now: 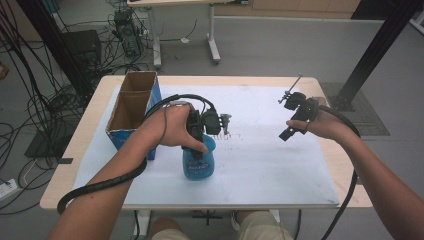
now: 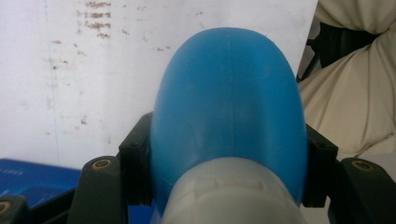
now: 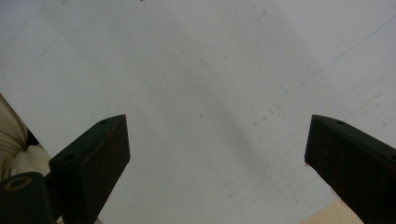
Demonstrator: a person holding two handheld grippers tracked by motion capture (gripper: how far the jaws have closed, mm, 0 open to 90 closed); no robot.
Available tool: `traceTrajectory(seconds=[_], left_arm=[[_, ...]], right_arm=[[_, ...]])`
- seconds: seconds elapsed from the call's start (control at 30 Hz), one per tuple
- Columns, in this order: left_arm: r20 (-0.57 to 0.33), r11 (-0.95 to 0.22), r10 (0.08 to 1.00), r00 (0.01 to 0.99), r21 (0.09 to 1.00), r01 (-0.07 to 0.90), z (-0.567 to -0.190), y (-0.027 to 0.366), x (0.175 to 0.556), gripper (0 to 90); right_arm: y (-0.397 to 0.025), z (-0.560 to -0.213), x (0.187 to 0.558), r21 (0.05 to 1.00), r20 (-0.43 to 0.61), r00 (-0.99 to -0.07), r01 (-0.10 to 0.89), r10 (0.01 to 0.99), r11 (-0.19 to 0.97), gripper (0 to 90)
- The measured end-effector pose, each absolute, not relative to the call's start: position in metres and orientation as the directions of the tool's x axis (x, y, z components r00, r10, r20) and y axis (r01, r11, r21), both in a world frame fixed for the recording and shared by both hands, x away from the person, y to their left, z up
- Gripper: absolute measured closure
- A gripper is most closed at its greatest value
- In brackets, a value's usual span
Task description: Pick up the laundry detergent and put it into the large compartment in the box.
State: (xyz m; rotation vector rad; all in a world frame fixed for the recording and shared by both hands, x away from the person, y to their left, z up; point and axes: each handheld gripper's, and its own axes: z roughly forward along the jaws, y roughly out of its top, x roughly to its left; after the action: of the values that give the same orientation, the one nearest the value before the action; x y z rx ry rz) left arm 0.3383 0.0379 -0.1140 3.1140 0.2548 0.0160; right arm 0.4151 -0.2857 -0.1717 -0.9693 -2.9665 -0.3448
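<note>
Jaws of the left gripper (image 1: 200, 145) clamp the blue bottle (image 2: 229, 112), its top hidden by the hand. Right gripper (image 3: 217, 154) hangs wide apart over bare white sheet (image 3: 196, 56)

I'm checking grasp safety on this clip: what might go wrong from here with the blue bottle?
1. The left gripper clamps the blue bottle on its rounded, tapering shoulder, so it may slip out when lifted.
2. The cardboard box stands close on the left; a sideways swing could knock it.
3. The right gripper hangs open, apart from the bottle, so nothing would catch a slip.
</note>
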Motion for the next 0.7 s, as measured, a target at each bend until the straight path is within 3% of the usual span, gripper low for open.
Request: traceTrajectory(seconds=[0.43,0.7], left_arm=[[0.046,-0.968,0.251,0.967,0.012,0.25,-0.016,0.048,0.339,37.8],[0.056,-0.929,0.37,0.927,0.02,0.369,0.043,0.065,0.348,37.8]], right_arm=[[-0.283,-0.166,0.412,0.213,0.067,-0.816,0.574,0.574,0.791,6.7],[-0.281,-0.171,0.412,0.202,0.071,-0.82,0.569,0.568,0.797,6.7]])
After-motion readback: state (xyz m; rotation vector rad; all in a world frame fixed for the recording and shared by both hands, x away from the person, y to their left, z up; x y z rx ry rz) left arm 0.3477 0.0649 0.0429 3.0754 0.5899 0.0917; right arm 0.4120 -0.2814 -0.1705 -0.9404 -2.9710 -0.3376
